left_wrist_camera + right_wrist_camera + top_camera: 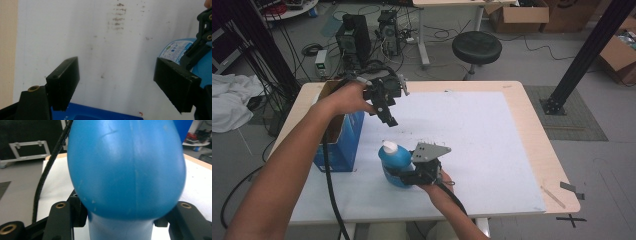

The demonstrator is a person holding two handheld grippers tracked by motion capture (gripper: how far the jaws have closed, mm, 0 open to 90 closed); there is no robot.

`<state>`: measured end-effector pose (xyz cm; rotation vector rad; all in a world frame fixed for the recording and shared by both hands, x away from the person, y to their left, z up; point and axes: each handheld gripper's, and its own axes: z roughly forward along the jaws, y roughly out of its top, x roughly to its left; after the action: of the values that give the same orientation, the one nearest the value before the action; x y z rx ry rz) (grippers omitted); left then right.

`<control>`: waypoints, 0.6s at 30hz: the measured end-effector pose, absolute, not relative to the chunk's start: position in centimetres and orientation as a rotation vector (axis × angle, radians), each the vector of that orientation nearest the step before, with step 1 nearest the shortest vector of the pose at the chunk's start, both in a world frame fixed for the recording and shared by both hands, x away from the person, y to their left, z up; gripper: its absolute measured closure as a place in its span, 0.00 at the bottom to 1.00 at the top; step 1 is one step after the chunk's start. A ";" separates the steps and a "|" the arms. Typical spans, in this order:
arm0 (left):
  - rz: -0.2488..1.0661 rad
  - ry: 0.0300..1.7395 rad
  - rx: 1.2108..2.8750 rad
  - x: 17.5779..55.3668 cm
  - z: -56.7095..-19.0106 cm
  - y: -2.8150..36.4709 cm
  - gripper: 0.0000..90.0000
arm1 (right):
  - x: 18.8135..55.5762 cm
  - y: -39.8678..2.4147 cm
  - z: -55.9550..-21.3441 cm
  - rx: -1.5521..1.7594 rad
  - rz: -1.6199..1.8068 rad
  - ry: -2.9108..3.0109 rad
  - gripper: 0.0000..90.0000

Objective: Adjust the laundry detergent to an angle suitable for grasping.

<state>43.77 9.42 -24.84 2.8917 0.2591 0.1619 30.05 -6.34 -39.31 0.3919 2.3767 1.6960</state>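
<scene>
Right gripper (404, 175) clamps the blue bottle (394, 161) low and centre in the high view, on the white mat (492, 150). Left gripper (387, 114) hangs above it, jaws wide, nothing between them

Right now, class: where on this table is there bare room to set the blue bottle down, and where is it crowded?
The white mat lies bare across its right half, from the right gripper out to the mat's right edge, and along the far edge. It is crowded at the left: the blue box, the blue bottle and the left gripper stand close together.
</scene>
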 end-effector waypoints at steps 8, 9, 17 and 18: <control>0.171 0.263 2.885 43.6 -24.6 9.6 0.24 | 31.5 -8.6 -37.9 0.292 1.706 2.447 0.48; 0.172 0.265 2.882 43.6 -24.6 9.6 0.24 | 31.6 -8.9 -37.7 0.279 1.703 2.459 0.48; 0.179 0.261 2.890 43.5 -24.6 9.6 0.24 | 33.2 -12.0 -36.9 0.190 1.714 2.524 0.48; 0.179 0.267 2.888 43.5 -24.5 9.6 0.24 | 33.4 -12.3 -36.8 0.180 1.713 2.527 0.48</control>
<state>43.52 9.64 -24.54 2.8877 0.2666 0.1786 33.37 -12.35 -36.81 0.1803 2.5270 1.7130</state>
